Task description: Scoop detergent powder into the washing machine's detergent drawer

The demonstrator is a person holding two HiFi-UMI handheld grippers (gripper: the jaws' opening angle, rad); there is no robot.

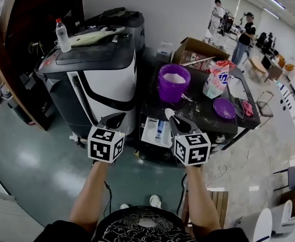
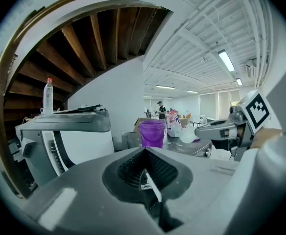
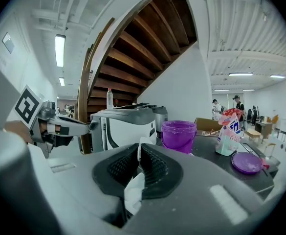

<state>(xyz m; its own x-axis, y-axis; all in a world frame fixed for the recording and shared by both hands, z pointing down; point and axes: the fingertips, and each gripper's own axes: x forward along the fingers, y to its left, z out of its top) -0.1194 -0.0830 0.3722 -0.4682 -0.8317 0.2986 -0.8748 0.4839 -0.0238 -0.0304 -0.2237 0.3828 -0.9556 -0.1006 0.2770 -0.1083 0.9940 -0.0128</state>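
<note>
A purple bucket [image 1: 173, 82] of white powder stands on the black table [image 1: 197, 116], left of a detergent bag [image 1: 215, 82] and a purple lid [image 1: 224, 108]. My right gripper [image 1: 175, 120] is shut on a white scoop [image 1: 169, 113] by its handle [image 3: 133, 192], and holds it just short of the table's front edge. The scoop's bowl [image 2: 187, 135] points toward the bucket [image 3: 178, 135]. My left gripper [image 1: 114, 119] hangs shut beside the black and white washing machine [image 1: 102, 79], holding nothing that I can make out. A white drawer-like tray [image 1: 156, 131] with a blue part sticks out under the table edge.
A water bottle [image 1: 62, 36] and flat items lie on the machine's top. An open cardboard box [image 1: 197, 52] stands behind the table. Two people [image 1: 245, 37] stand far off at the back right. A wooden stair rises at the left. The floor [image 1: 36, 165] is grey-green.
</note>
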